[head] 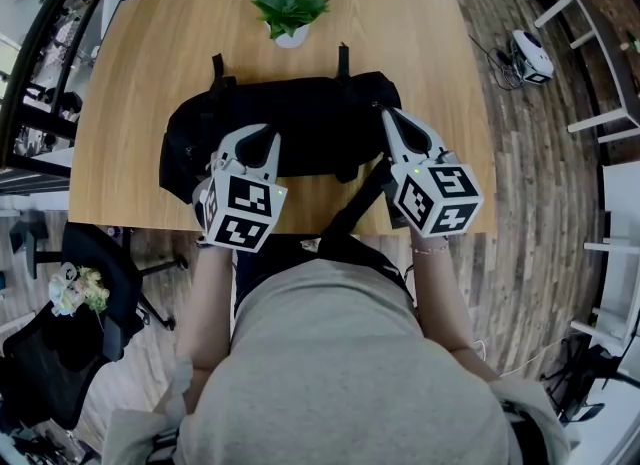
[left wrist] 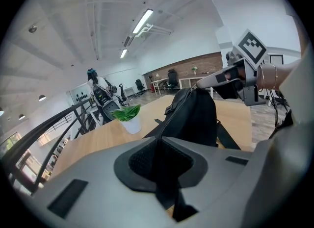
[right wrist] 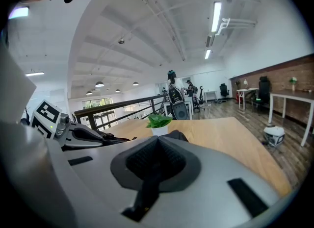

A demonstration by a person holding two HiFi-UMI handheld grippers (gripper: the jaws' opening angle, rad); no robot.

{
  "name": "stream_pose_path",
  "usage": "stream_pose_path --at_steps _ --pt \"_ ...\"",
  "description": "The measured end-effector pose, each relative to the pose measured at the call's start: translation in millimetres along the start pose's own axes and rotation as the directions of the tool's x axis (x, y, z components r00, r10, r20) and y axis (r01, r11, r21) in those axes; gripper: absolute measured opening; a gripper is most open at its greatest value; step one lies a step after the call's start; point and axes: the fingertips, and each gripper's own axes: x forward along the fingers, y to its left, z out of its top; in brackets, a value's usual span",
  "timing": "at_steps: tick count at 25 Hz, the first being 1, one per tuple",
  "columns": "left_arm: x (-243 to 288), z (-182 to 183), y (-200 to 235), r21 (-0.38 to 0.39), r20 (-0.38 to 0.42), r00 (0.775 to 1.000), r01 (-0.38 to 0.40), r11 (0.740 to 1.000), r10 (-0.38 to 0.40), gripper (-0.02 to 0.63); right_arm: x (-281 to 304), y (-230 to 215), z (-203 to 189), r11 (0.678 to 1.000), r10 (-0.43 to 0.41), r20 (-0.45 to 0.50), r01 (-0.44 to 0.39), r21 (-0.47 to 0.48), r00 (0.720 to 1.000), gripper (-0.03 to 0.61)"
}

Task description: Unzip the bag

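Left gripper: we pinch bag, 9 o'clock side | right gripper: closed, tip touching bag's 3 o'clock end | plant at 12

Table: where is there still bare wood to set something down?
Bare table on both sides of the potted plant behind the bag, and a strip left of the bag. Crowded along the near edge: left claw, right claw, strap.

Bag on table, potted plant behind it
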Motion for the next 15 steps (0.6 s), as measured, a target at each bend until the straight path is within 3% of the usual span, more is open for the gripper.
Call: stream_pose_path --at_steps 9,15 --pt "-10.4 0.6 -2.0 -0.017 0.027 0.999 -0.018 1.000 0.018 0.060 -0.9 5.5 4.3 1.000 -0.024 0.008 0.024 -0.016 1.000 0.012" --pt "-35.1 5.4 10.4 -0.063 0.059 0.997 -0.053 0.997 0.057 0.066 -0.8 32.6 20.8 0.999 0.036 0.053 -0.034 -0.027 0.998 0.021"
